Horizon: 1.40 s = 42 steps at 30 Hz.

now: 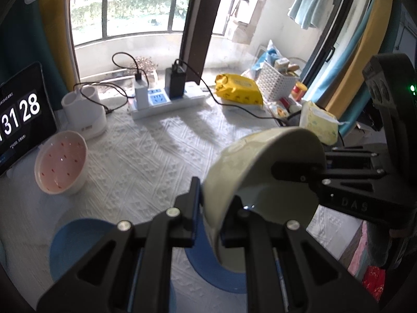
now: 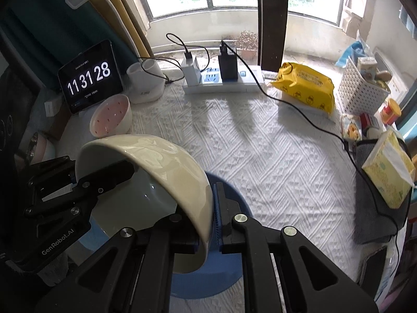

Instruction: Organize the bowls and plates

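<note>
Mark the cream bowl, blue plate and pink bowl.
cream bowl [image 2: 166,161]: right wrist view, outer wall.
blue plate [image 2: 234,198]: right wrist view, bare rim beside the fingers.
pink bowl [image 1: 63,163]: left wrist view, inner floor.

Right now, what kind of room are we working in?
Probably a lived-in room at home, beside an enclosed balcony, not a kitchen. A cloth-covered table holds a power strip with chargers, a tablet clock and a tissue pack; a towel hangs outside.

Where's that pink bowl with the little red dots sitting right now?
The pink bowl stands on the white tablecloth at the far left in both views, just in front of the clock tablet and beside the white holder.
</note>
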Motion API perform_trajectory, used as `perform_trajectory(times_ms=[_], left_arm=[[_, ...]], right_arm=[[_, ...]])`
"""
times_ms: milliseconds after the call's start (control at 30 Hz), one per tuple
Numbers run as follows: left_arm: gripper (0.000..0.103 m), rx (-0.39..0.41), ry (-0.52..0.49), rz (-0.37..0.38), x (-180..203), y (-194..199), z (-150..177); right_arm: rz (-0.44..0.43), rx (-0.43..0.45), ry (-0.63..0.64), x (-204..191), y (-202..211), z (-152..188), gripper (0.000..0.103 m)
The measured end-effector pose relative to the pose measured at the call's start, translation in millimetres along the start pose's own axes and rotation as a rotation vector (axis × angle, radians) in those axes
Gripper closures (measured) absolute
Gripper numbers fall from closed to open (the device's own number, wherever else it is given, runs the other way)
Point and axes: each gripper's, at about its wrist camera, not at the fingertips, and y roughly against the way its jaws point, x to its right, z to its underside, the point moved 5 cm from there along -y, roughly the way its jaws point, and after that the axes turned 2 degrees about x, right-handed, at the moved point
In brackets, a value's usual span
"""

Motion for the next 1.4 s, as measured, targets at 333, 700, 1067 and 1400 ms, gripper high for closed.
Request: perform_trajectory(times_ms=[333,700,1067,1400], left_arm=[[0.091,-0.053,-0.016,0.009,10,-16,25],[0.091,-0.099,-0.077,-0.023,19,-36,50],[0.091,-0.108,-0.142,-0.071,21,-49,60],[0.089,-0.090,-0.152,-0.069,11,-44,52]], right_arm=[[-0.004,-0.038,-0.026,7,-12,31,0.093],[-0.014,-0.096,-0.047,16,-33,53,0.093],[-0.012,-0.150,-0.035,18,-59,66,0.092],[0.004,-0.166,0.044,12,-63,62,0.084]])
